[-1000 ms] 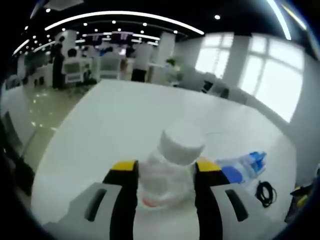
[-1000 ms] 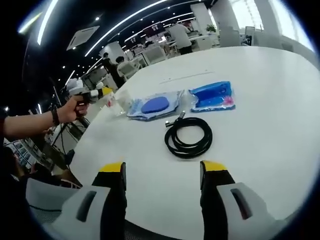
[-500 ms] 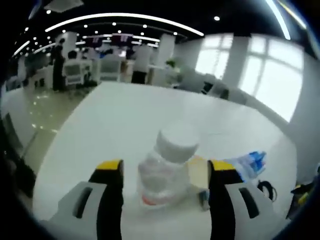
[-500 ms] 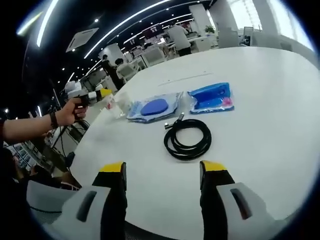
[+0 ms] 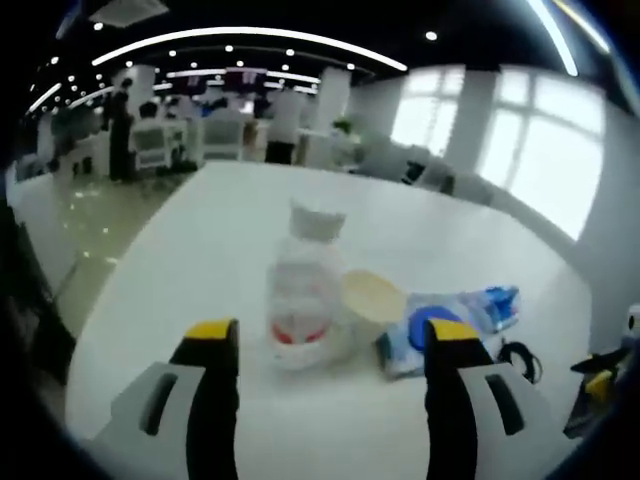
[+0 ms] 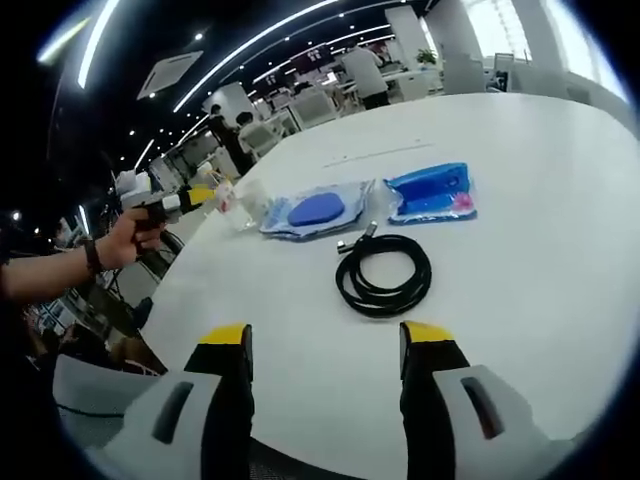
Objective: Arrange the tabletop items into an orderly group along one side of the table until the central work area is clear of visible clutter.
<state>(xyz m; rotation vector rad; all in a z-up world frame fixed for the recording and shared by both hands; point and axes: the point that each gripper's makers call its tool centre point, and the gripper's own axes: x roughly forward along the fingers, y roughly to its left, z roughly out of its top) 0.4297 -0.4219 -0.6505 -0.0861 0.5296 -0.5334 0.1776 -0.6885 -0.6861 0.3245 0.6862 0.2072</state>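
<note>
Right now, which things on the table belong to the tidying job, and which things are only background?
Job items:
clear bottle
beige lid
clear bag with blue pad
blue package
black coiled cable
white table

Background:
office chairs
windows
ceiling lights
</note>
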